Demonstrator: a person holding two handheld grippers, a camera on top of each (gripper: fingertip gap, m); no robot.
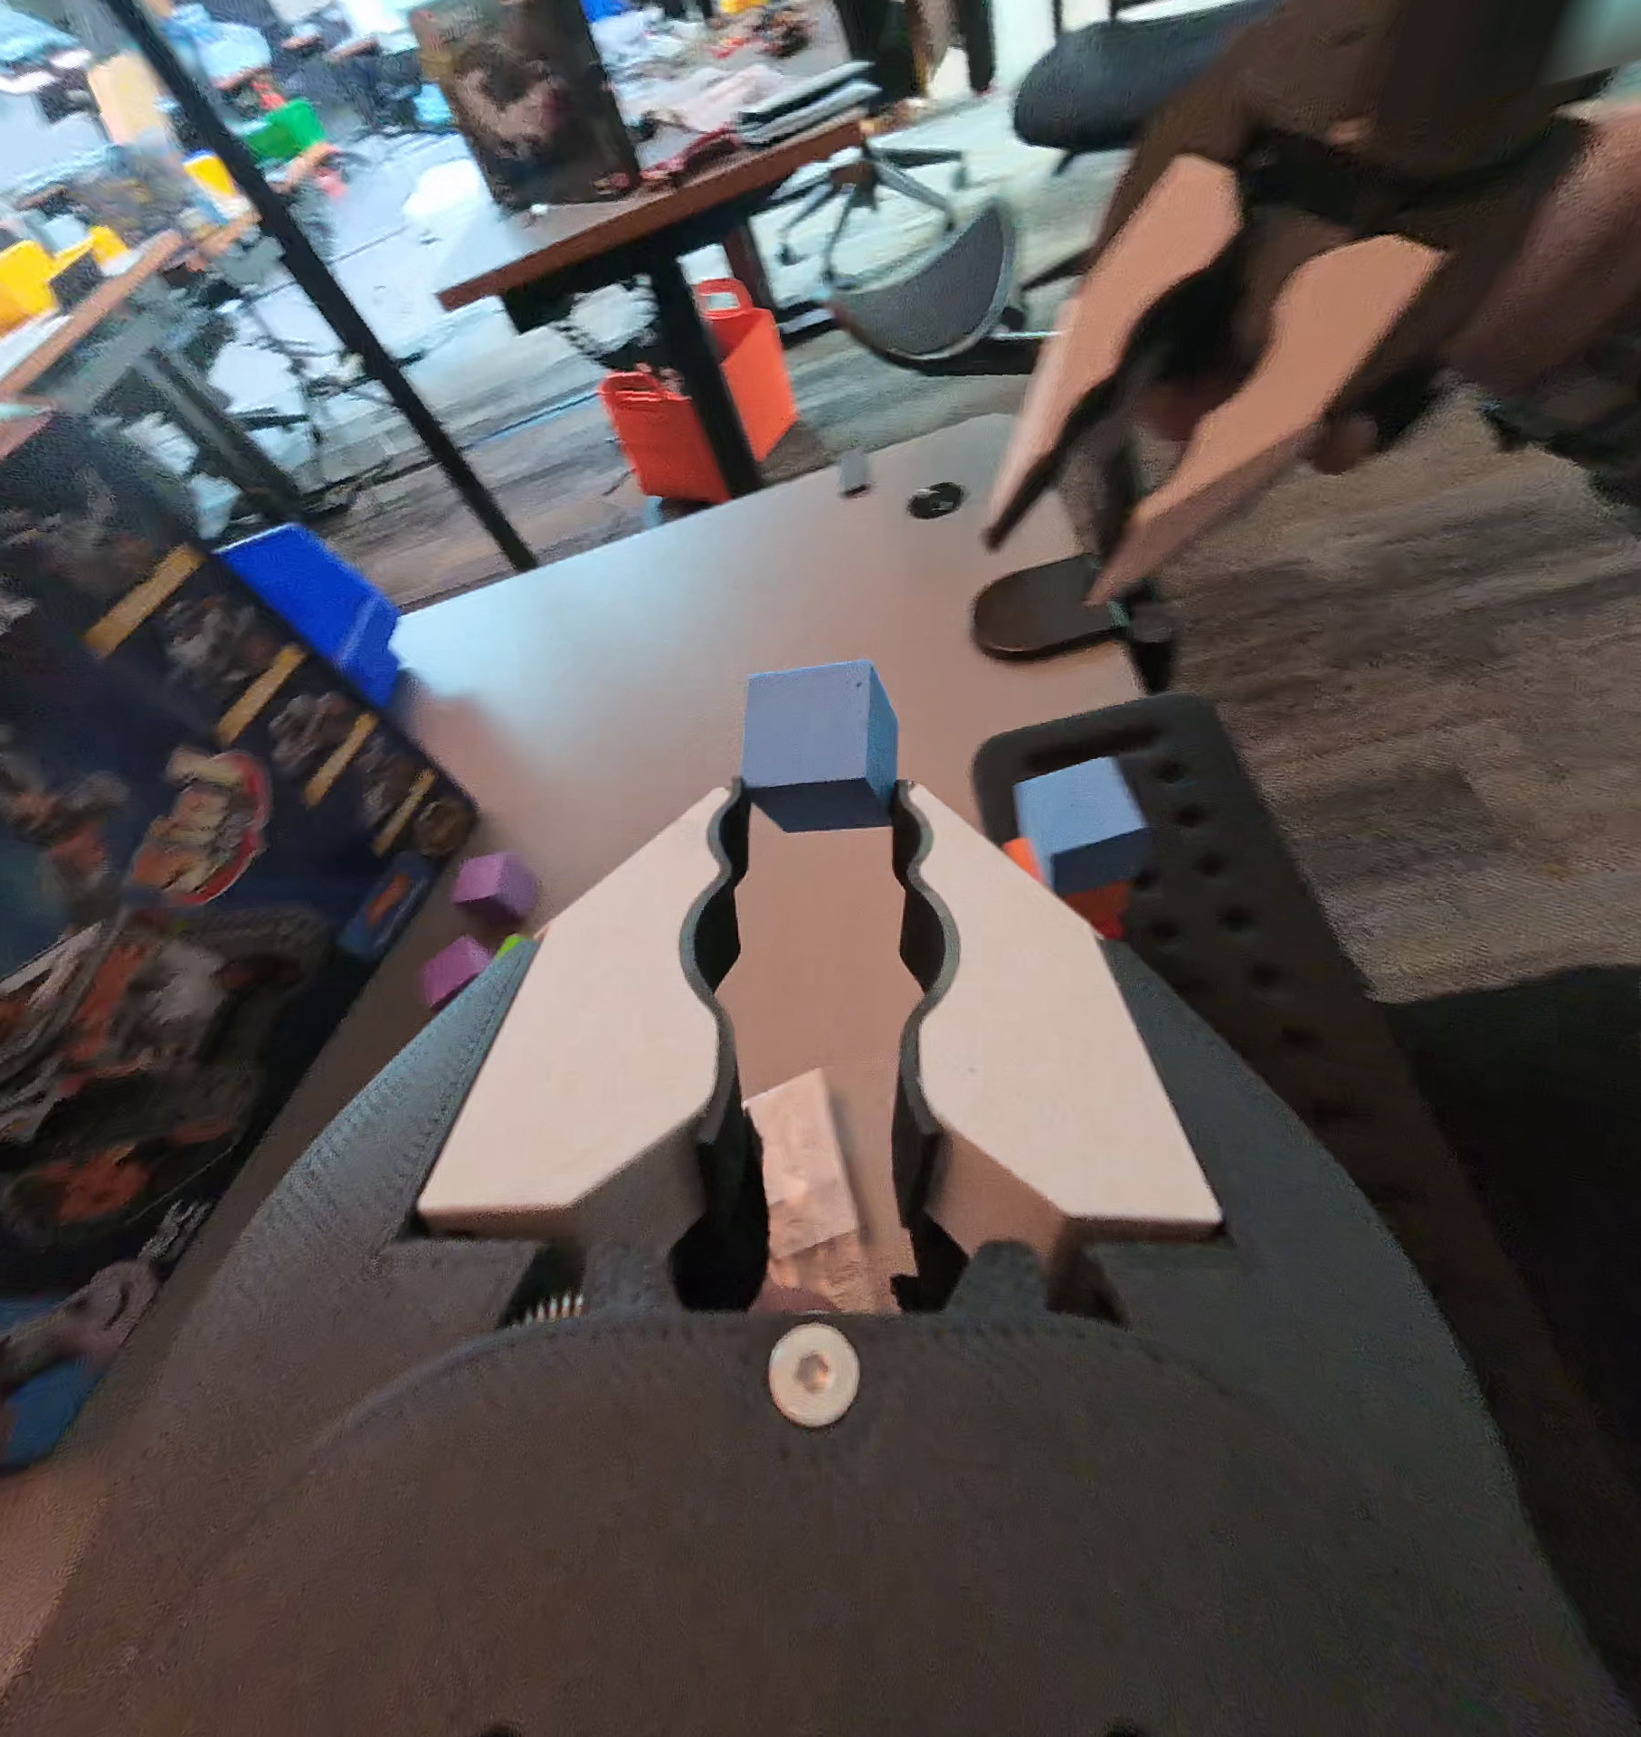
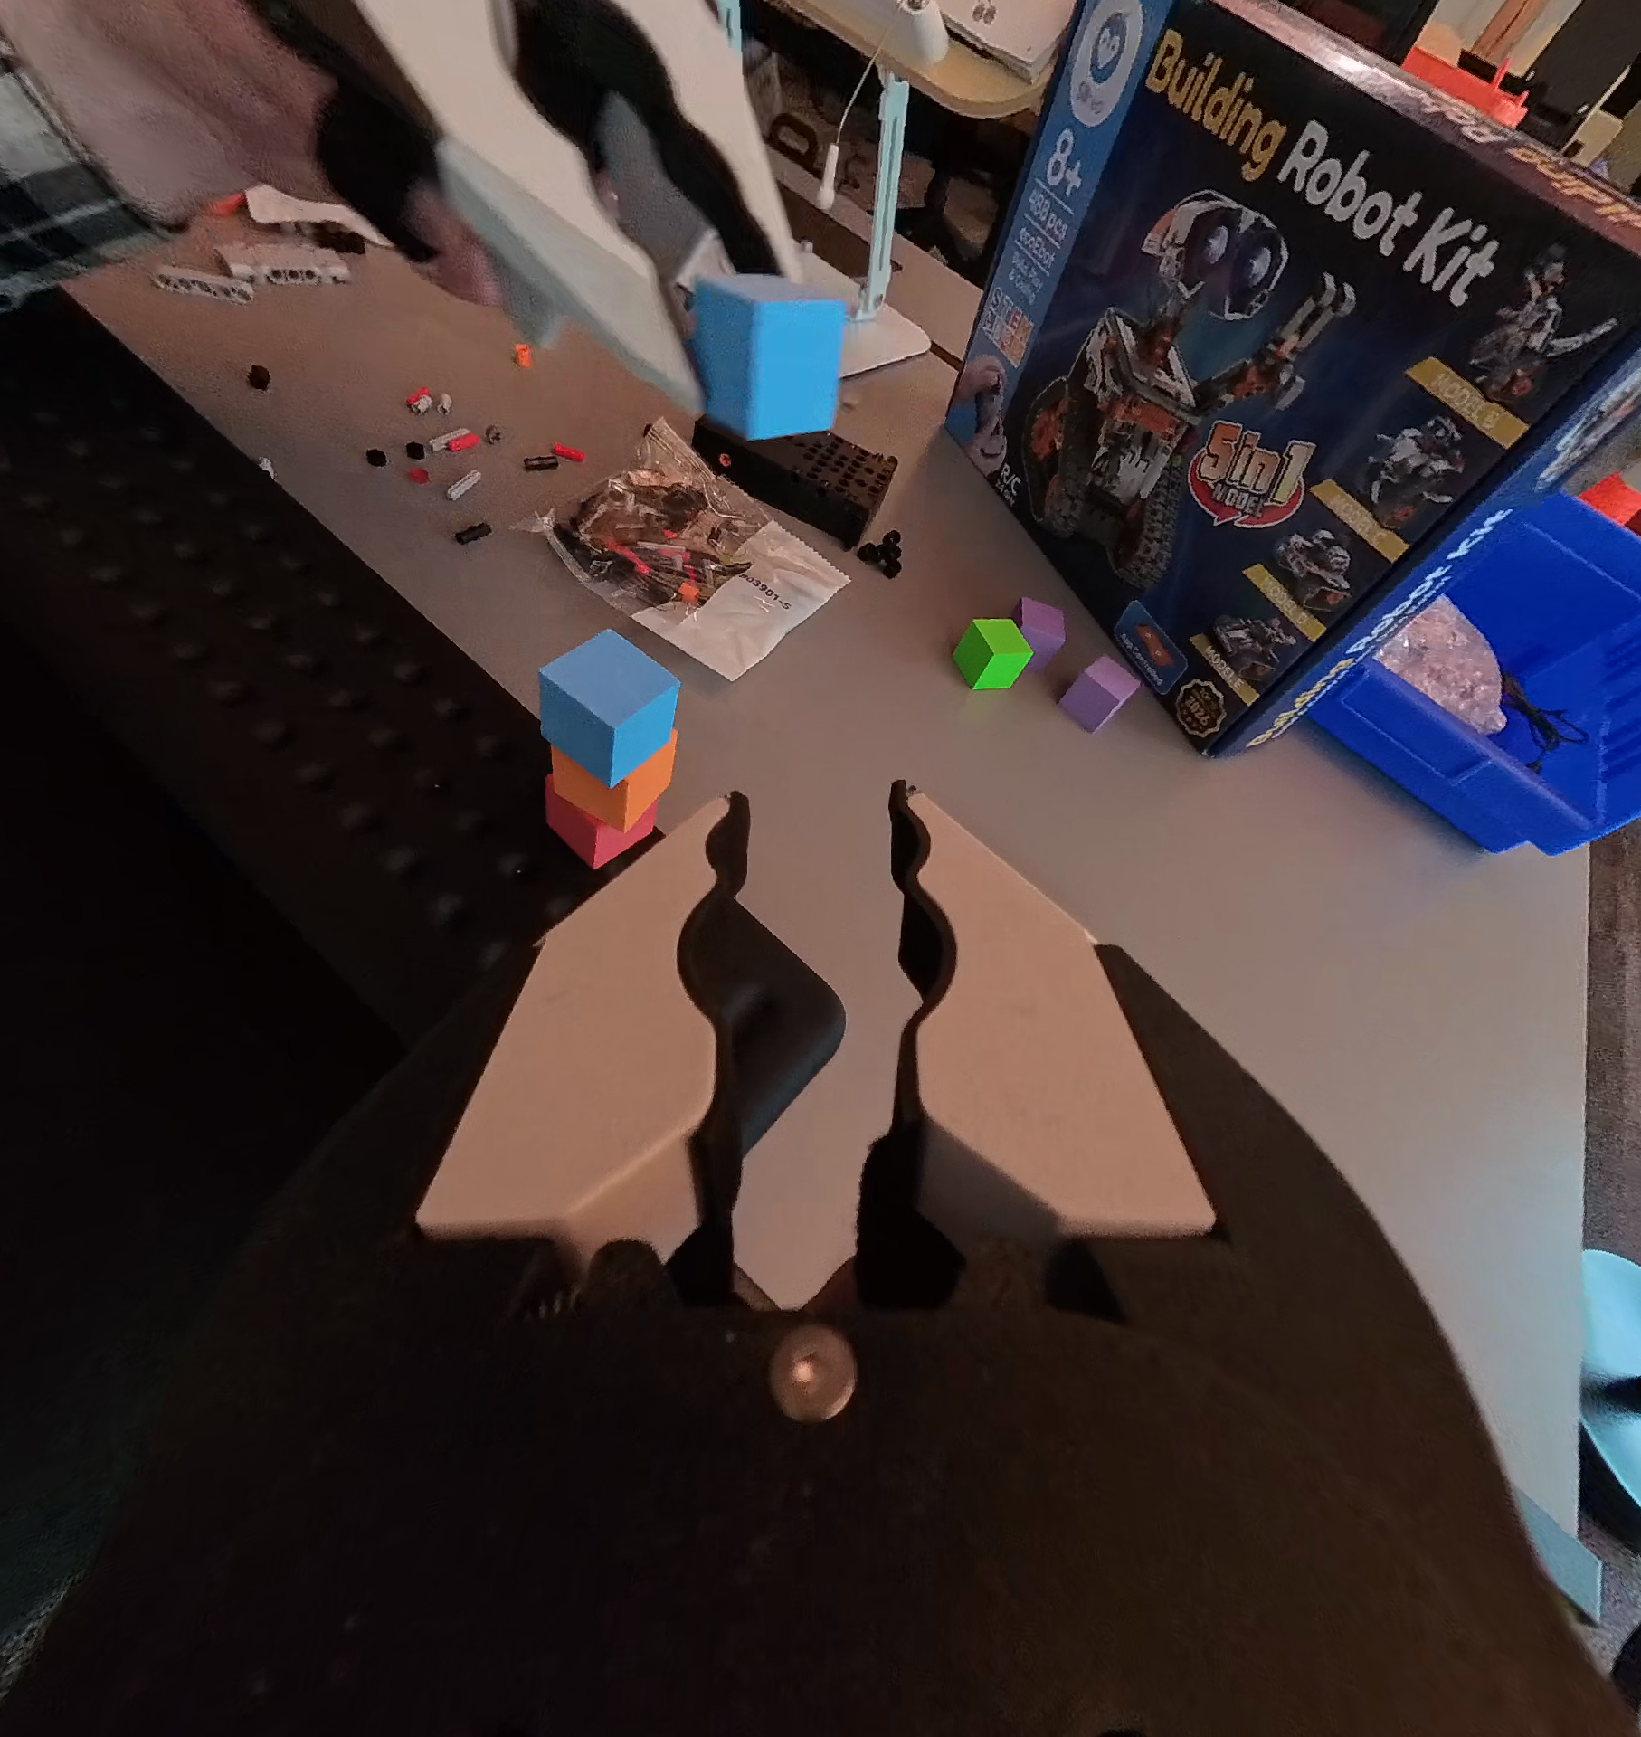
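Blue cube (image 1: 819, 747) sits pinched at the very tips of the left tool (image 1: 817, 808), lifted clear of the desk (image 1: 610, 677), its faces flat against the pads so it stays square. Just right of this tool stands a stack (image 2: 610, 747) of pink, orange and blue cubes. The right tool (image 2: 815, 799) hangs empty, jaws narrowly parted, with the stack just ahead to its left. Farther ahead to its right lie a green cube (image 2: 991, 653) and two purple cubes (image 2: 1097, 693).

A blue cube (image 1: 819, 747) sits between the left gripper (image 1: 817, 799)'s pale, black-edged fingertips. Left of the right gripper (image 2: 815, 799), a stack (image 2: 608, 747) runs pink, orange, blue; ahead to its right lie a green cube (image 2: 991, 653) and two purple cubes (image 2: 1097, 693).
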